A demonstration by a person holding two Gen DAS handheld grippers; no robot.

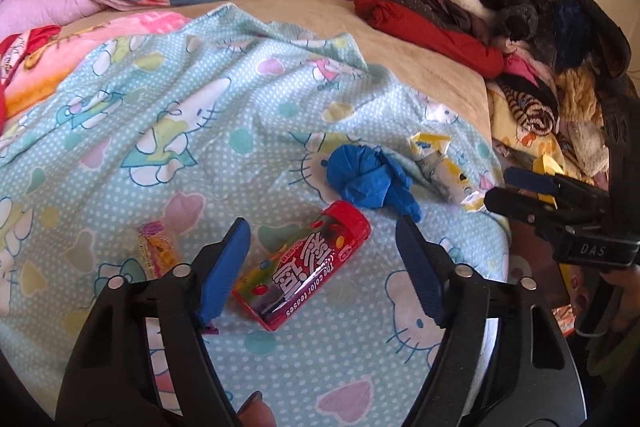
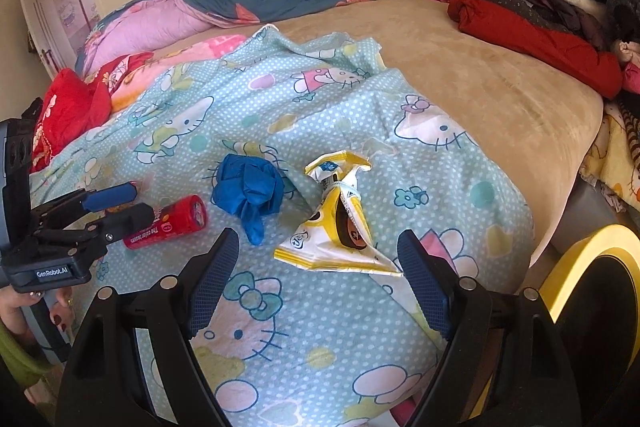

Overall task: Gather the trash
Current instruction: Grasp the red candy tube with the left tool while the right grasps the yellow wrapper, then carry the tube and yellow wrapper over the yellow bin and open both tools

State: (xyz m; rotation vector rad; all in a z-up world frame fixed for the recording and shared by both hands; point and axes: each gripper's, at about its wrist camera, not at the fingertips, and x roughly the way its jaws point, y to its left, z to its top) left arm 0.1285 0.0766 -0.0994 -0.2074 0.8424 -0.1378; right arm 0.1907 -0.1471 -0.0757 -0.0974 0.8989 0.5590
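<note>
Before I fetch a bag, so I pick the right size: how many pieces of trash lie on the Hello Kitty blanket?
4: red candy tube between the left tool's fingers, small orange wrapper to its left, crumpled blue glove mid-blanket, yellow snack wrapper before the right tool. Folds may hide more.

left claw [image 1: 322,241] spread wide over red candy tube [image 1: 304,265], blue glove [image 1: 370,179] beyond

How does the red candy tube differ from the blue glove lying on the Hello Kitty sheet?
The red candy tube is a rigid printed cylinder lying on its side; the blue glove is soft, plain and crumpled into a wad. The tube lies between the open left gripper's fingers; the glove lies beyond them, nearer the yellow wrapper. Both rest ungrasped on the sheet.
</note>
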